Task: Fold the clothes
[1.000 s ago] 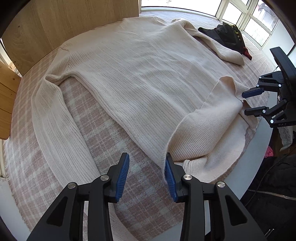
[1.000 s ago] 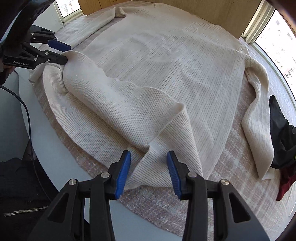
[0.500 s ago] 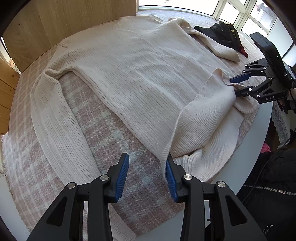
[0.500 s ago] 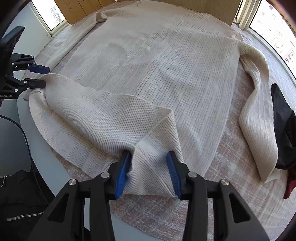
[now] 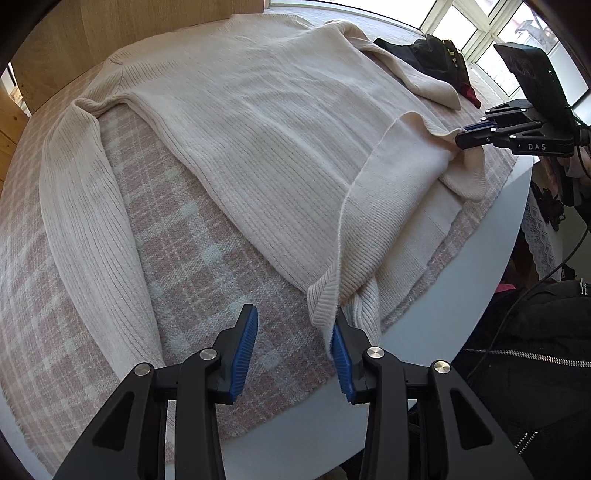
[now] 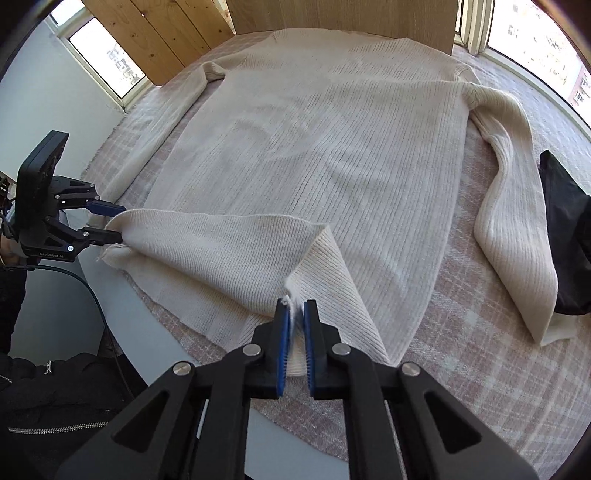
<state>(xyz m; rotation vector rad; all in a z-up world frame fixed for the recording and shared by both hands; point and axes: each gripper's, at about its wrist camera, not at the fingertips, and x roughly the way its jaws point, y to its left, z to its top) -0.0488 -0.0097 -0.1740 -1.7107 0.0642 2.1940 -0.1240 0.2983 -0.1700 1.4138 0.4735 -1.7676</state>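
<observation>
A cream ribbed sweater (image 5: 266,122) lies spread flat on the plaid cloth, also in the right wrist view (image 6: 332,147). Its hem is folded up near the table's edge. My right gripper (image 6: 295,314) is shut on the hem's right corner (image 6: 291,301); it shows far right in the left wrist view (image 5: 461,136). My left gripper (image 5: 291,332) is open, with the hem's left corner (image 5: 325,302) against its right pad (image 5: 341,354). In the right wrist view it (image 6: 118,223) is open with that corner between its fingers.
A pink plaid cloth (image 5: 207,258) covers the round white table (image 5: 461,288). Dark clothes (image 6: 569,221) lie beside the right sleeve (image 6: 513,206). Wooden panels (image 6: 166,33) and windows stand behind. A black jacket (image 5: 535,362) hangs off the table's edge.
My right gripper has closed on the hem's right corner. Both grippers have drawn back toward the table's edge, and the hem's left corner now touches my left gripper's right pad.
</observation>
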